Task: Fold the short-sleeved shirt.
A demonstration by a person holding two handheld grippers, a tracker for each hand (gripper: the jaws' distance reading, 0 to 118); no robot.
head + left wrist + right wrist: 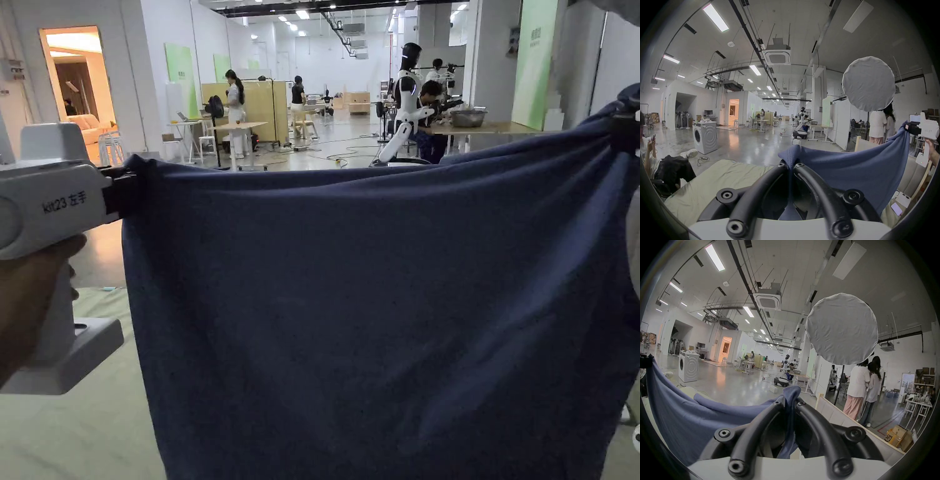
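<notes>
A dark blue shirt point(375, 312) hangs spread out in the air in front of me, held by its top edge at both ends. My left gripper point(122, 190) is shut on the shirt's upper left corner, and in the left gripper view point(790, 165) blue cloth point(851, 172) is bunched between the black jaws. My right gripper point(625, 134) is shut on the upper right corner at the frame's edge. In the right gripper view point(789, 402) its jaws pinch a fold of the shirt point(688, 415). The other gripper point(916, 129) shows far right in the left gripper view.
A pale green padded surface point(62, 431) lies below the shirt. A person sits at the left point(648, 146) beside a dark garment point(674, 168). Behind are a washing machine point(705, 138), a round white diffuser on a stand point(842, 331), and standing people point(864, 389).
</notes>
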